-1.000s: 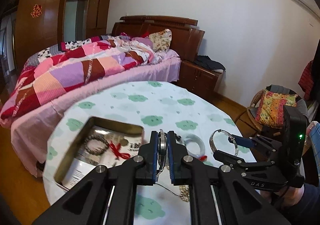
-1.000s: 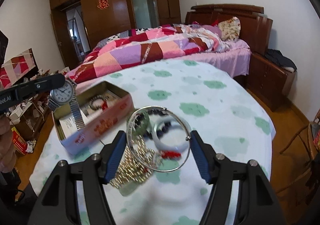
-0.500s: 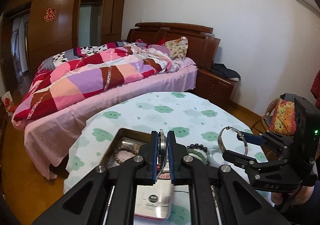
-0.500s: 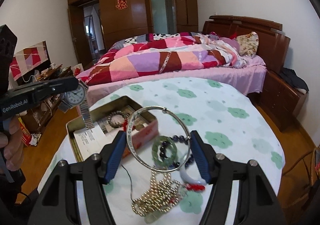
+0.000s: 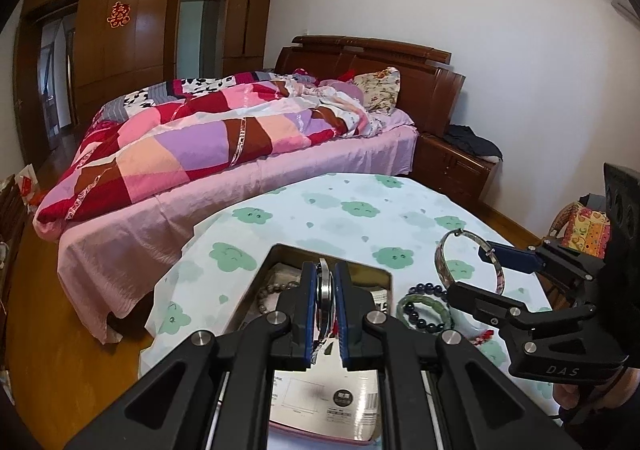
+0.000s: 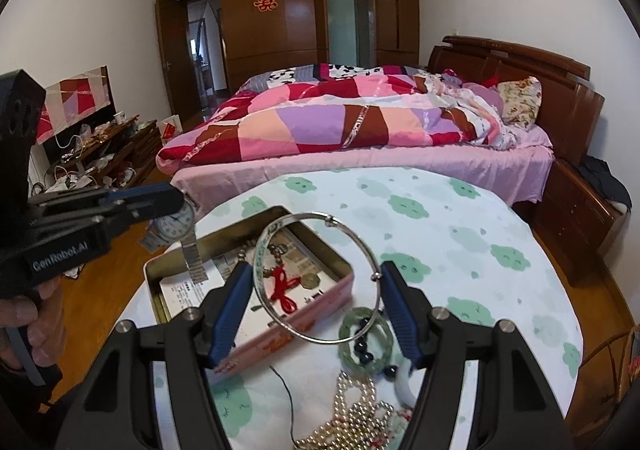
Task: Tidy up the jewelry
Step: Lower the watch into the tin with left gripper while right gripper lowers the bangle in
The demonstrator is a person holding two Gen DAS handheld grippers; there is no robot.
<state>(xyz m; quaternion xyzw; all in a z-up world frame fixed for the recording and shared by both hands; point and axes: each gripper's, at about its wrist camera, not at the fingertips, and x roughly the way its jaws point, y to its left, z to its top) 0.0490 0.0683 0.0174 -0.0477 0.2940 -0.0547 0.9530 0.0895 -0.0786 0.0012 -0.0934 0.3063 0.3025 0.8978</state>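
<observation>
Gripping a watch (image 5: 325, 292), the left claw (image 5: 325, 314) hides its dial (image 6: 175, 220); right claw (image 6: 316, 290) clamps a bangle (image 6: 316, 278).

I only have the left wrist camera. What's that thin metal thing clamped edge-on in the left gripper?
Observer: The right wrist view shows it is a wristwatch with a white dial, pinched in the left gripper.
Operator: Does its band hang free?
Observer: Yes. The metal band dangles straight down, in front of the left corner of the tin.
Operator: Is anything on the table hidden behind my fingers?
Observer: A gold bead necklace lies heaped on the tablecloth, outside the tin.
</observation>
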